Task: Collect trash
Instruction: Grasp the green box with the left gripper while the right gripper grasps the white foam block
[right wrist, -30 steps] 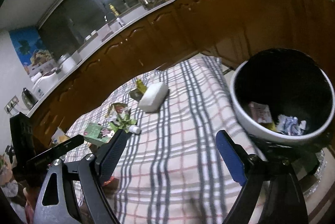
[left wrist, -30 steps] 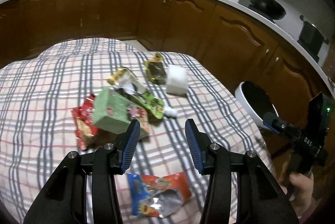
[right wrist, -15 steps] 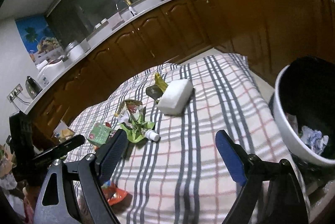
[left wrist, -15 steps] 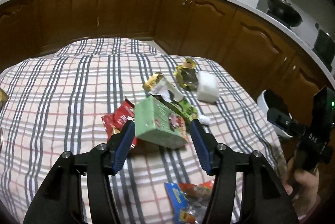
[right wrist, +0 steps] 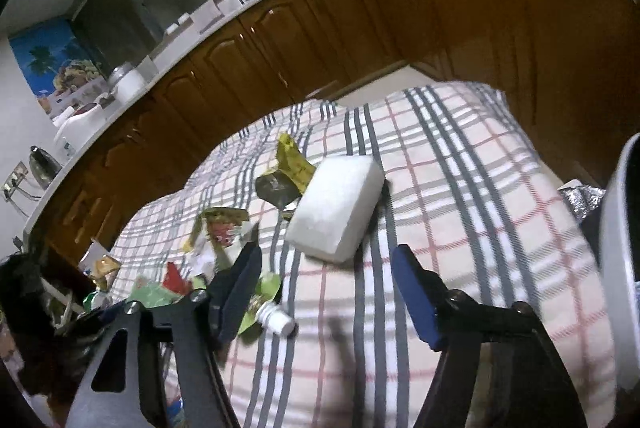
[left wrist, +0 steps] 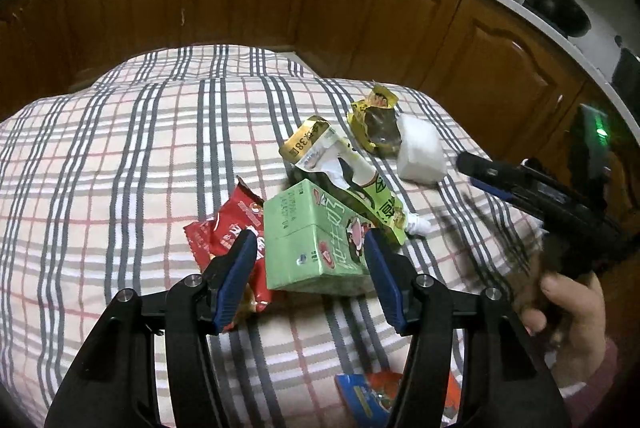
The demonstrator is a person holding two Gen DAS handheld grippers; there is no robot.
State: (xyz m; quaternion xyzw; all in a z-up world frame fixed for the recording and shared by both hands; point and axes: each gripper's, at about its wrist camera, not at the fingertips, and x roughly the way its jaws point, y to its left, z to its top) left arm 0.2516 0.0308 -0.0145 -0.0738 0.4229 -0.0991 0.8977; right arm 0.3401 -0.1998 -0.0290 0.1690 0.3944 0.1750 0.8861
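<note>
Left gripper [left wrist: 306,258] jaws released astride green carton [left wrist: 316,244], right gripper [right wrist: 326,286] jaws closing, empty

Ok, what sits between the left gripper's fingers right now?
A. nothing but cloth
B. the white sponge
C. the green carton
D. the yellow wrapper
C: in the left wrist view the green carton lies between the blue pads of the left gripper, which do not clearly press on it; the white sponge and yellow wrapper lie farther back on the cloth.
</note>
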